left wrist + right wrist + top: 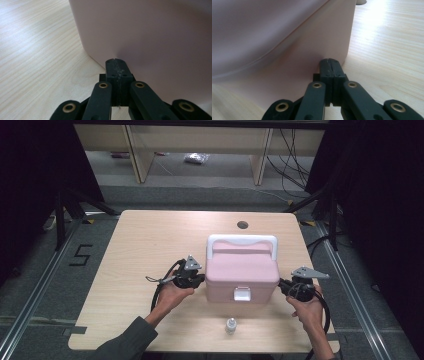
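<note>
Closest to the lens in the left gripper view, our left tool (116,61) has its black jaws pressed flat together with nothing between them, the tips meeting the pink wall of the box (150,37) near its lower left corner. Our right tool (329,60) is clenched the same way in the right gripper view, gripping nothing, its tips against the box (294,50) side low in the frame.

From largest to smallest in the high view: we see the wooden surface (140,245) across the middle of the frame, then the pink box (242,267) sitting right of centre, with a white handle at its upper edge and a white latch on the lower face. Our left tool (200,281) sits at the box's left side and our right tool (282,286) at its right side. Smallest is a little clear bottle (230,325), standing below the box near the bottom edge, well apart from both tools.

Both gripper views crop the box, so its lid and latch are cut off there. We cannot make out what the bottle contains.
</note>
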A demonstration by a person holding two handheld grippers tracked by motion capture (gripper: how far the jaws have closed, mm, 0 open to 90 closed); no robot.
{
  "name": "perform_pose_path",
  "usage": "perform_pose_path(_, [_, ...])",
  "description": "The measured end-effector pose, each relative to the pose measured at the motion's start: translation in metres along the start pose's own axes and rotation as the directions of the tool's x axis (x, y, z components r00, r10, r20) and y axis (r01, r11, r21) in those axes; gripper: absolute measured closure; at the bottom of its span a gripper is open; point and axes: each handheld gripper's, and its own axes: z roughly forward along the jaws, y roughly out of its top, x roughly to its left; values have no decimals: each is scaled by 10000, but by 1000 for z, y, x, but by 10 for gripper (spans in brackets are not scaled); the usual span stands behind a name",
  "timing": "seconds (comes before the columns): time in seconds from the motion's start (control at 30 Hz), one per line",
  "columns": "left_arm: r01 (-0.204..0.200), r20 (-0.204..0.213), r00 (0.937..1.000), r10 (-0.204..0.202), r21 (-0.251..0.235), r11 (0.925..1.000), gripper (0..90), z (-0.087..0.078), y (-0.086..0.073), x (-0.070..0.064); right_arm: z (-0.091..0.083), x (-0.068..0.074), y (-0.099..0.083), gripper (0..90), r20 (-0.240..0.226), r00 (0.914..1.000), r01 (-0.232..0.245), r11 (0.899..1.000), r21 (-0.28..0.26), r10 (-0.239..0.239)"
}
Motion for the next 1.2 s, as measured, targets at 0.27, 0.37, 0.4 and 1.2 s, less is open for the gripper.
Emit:
perform_pose_path(0.27, [48,-251,9997,-46,69,10000,898,-11,-8,4,2,11,2,900,-256,9983,535,9984,167,-531])
perform_pose_path(0.37, [138,-243,9996,-137,47,9999,898,-17,-13,7,3,17,2,900,-347,9973,646,9978,155,-641])
perform_pose_path(0.4, [76,-317,9995,-74,69,9999,898,-19,-15,8,5,22,3,900,-473,9965,702,9974,176,-693])
perform_pose_path(1.2, [138,-554,9984,-132,92,9999,898,-46,-34,7,15,39,5,900,-1026,9907,920,9955,208,-894])
